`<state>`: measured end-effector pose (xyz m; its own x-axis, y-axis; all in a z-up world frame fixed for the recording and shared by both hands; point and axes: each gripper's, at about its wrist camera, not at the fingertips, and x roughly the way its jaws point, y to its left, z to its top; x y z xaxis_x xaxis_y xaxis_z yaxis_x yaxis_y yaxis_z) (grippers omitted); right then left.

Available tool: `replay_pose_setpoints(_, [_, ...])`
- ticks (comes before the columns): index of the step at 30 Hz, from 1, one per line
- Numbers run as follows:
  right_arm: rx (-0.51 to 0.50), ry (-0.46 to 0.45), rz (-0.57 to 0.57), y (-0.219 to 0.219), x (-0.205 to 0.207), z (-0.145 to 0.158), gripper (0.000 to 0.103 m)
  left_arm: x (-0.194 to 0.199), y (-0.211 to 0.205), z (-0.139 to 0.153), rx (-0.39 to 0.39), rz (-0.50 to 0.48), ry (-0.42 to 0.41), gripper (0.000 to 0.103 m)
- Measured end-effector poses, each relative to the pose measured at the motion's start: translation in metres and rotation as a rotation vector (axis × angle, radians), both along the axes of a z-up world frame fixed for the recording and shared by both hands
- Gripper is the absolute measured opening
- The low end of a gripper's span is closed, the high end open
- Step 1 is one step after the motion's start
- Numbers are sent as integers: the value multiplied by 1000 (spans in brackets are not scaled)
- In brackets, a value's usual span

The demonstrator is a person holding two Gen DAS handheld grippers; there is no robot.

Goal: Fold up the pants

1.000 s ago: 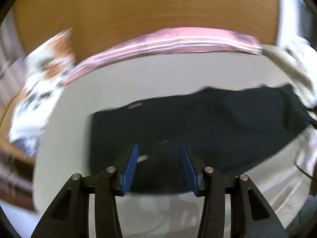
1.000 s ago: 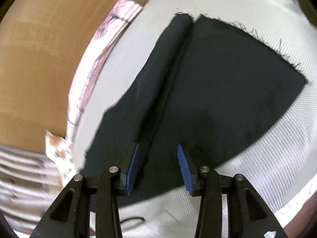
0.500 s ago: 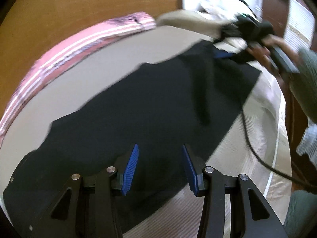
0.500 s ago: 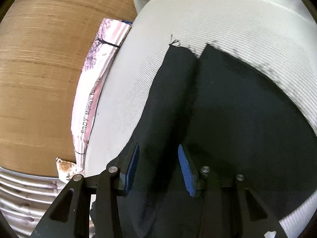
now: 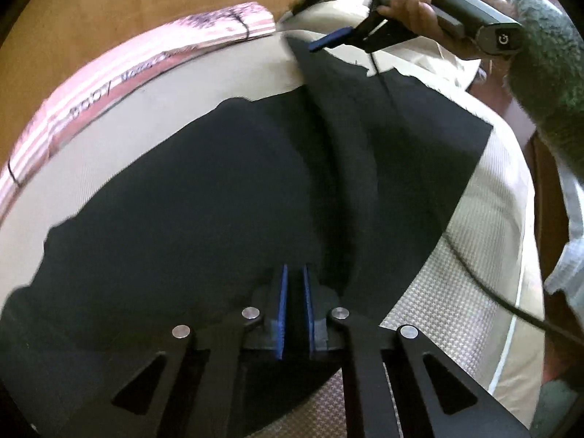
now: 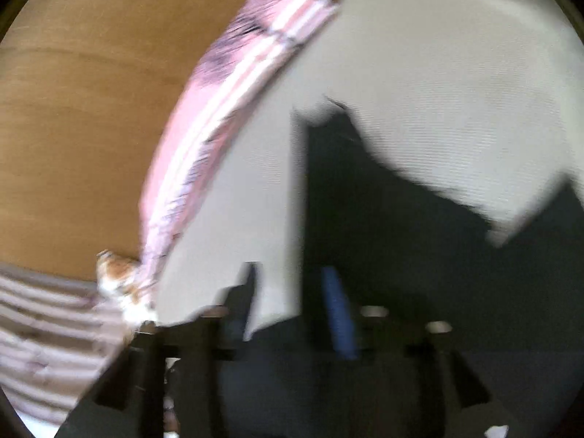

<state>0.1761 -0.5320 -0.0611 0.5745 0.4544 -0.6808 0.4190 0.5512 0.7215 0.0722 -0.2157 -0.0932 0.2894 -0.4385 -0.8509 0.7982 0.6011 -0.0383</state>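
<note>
Clamping a fold of black cloth between its blue pads, the left gripper (image 5: 295, 314) sits at six o'clock in the left wrist view, its jaws having just closed until only a thin strip of dark fabric shows between them. That fabric belongs to the pants (image 5: 226, 197), which lie spread across the pale bed sheet (image 5: 485, 226) and fill the middle of the view, with a long raised ridge running from the pads up toward twelve o'clock. Farther out, at about one o'clock, the right gripper (image 5: 337, 38) hovers just over the far end of the pants, one blue pad showing, carried by a hand (image 5: 419, 3) that emerges from a fuzzy grey-green sleeve (image 5: 544, 69) at two o'clock. A black cable (image 5: 481, 277) trails over the sheet at three to four o'clock. In the blurred right wrist view the right gripper's jaws stand apart and have just been opening; one blue pad lies over dark cloth, the gap over pale sheet, and no pad visibly presses on anything. A pink striped cloth (image 5: 153, 62) edges the sheet at ten to eleven o'clock, with a wooden board (image 5: 120, 3) behind it.
</note>
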Motion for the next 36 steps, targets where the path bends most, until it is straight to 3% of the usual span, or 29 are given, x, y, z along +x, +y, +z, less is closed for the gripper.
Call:
replay_pose_setpoints(4, [-56,-63,6,-3,2,16,48,9,7,-2,-44,36,51,9])
replay_pose_setpoints(7, [-108,-52,-32,-24,-18,19,47,9,9,-3,-57,36,52,9])
replay_pose_setpoints(10, [-147,1,-86,-49,-45,10,41,9,10,-4,-72,34,53,9])
replay_pose_setpoints(15, [-119,80,-134,-69,-74,-19,35,11,13,-5,-93,36,63,9])
replay_pose_setpoints(27, [-98,71,-172,-72,-55,-51,19,11,12,-4,-87,32,55,9])
replay_pose_setpoints(29, [-98,71,-169,-72,-53,-52,7,11,12,-4,-86,32,54,9])
replay_pose_setpoints(32, [-113,47,-179,-71,-59,-43,5,10,12,-4,-84,35,58,9])
replay_pose_setpoints(36, [-173,-37,-218,-72,-82,-3,4,9,10,-2,-64,34,46,9])
